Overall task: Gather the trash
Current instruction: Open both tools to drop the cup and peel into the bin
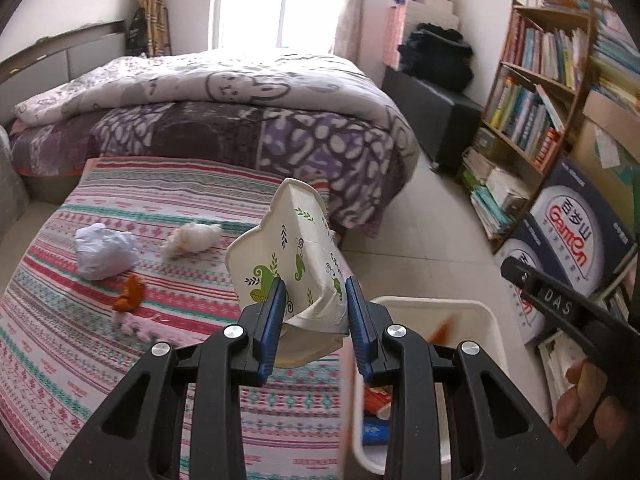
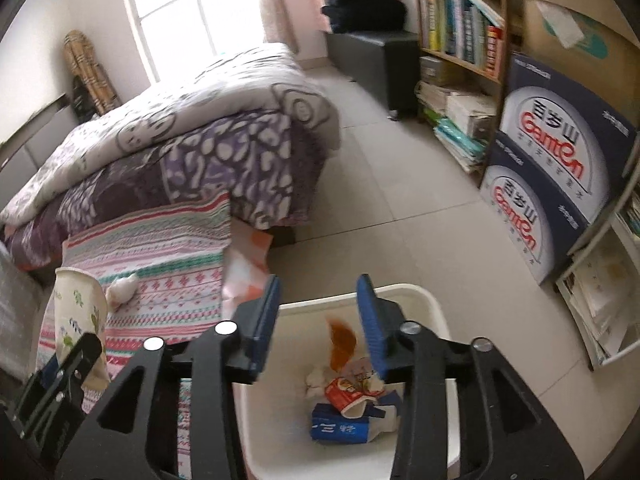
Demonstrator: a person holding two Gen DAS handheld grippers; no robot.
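my left gripper (image 1: 316, 300) pinches the crushed paper cup (image 1: 288, 256) at frame centre, beside the white bin (image 1: 486, 312). my right gripper (image 2: 318, 320) gapes empty above it, an orange scrap (image 2: 340, 342) mid-drop. swinging early could spill the cup outside the rim.

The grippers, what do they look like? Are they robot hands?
No, a person holds them. Each gripper, left and right, has black plastic linkage arms with triangular cut-outs and round silver rivets. The two fingers carry ribbed blue pads. White letters "DAS" mark the right gripper's side in the left view. No cables or sleeves show.
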